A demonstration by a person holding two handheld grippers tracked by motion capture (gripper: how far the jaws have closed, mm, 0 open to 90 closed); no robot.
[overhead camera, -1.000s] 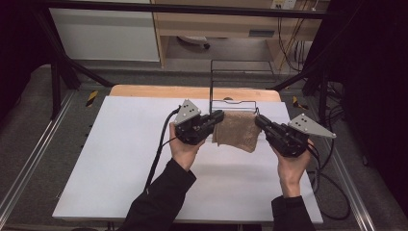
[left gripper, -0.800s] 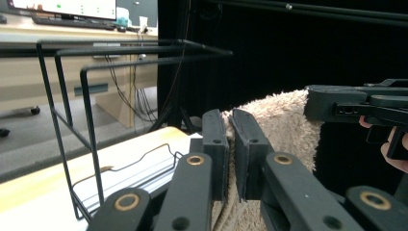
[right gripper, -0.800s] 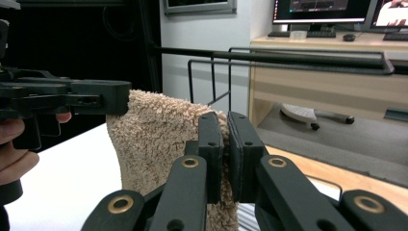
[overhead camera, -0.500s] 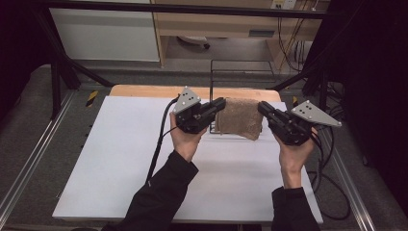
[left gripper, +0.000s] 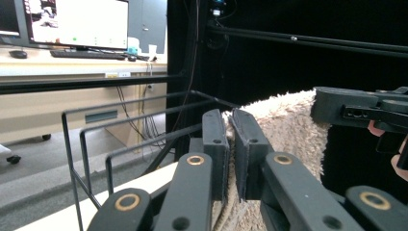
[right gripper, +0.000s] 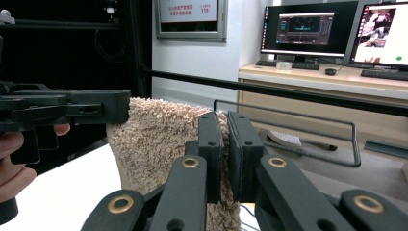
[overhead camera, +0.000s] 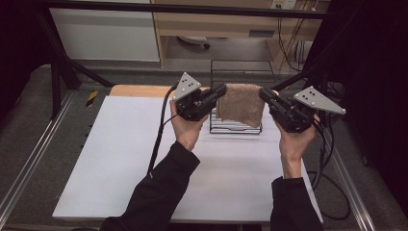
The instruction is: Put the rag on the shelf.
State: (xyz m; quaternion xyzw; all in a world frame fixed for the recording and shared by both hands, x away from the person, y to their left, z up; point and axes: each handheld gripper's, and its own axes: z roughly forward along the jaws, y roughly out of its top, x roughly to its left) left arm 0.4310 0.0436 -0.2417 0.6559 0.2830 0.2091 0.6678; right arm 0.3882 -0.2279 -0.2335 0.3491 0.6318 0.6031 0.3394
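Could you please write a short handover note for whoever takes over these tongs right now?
Left tongs: shut on the towel's upper left corner.
Right tongs: shut on its upper right corner.
The brown towel hangs spread between them, lifted above the wire rack at the far side of the table.
Done: towel picked up and stretched.
Left: probably drape it over the rack, then release both.

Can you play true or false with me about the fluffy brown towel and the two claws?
1. Both claws pinch the brown towel. True.
2. The towel lies flat on the white table. False: the left claw and the right claw hold it up in the air.
3. A black wire rack stands under the towel. True.
4. The towel is folded into a small ball. False: it hangs spread between the claws.
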